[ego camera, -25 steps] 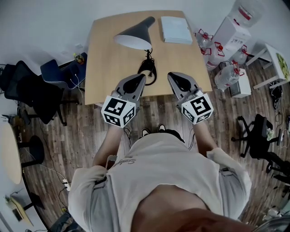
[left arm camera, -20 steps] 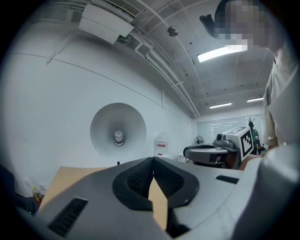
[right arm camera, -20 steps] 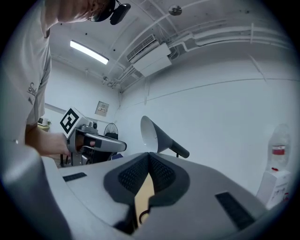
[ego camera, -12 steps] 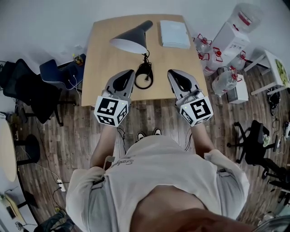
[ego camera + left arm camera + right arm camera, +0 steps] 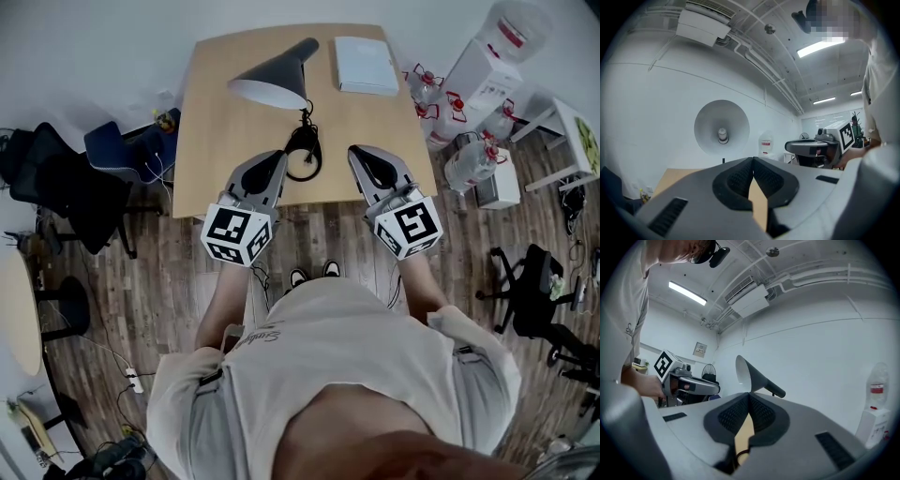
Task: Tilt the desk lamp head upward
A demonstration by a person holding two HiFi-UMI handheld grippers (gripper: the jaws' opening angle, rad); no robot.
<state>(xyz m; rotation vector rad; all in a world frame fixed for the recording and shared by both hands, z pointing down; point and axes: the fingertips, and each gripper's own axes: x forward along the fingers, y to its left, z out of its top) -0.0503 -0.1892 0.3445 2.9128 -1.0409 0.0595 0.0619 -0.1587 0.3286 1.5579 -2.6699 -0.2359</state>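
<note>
The left gripper (image 5: 277,159) hovers over the bench's (image 5: 211,131) near edge, its jaws pressed together on nothing. Just to its right sits the desk lamp's black base (image 5: 302,155). The grey lamp head (image 5: 272,80) stands farther back, its open shade turned toward that gripper. The right gripper (image 5: 360,154) hangs beside the base, its jaws likewise closed and empty. A white book (image 5: 366,64) lies at the far right corner.

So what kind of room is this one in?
Likely an office or lab workroom: a wooden desk with a desk lamp, black office chairs, and a water dispenser with spare bottles.
</note>
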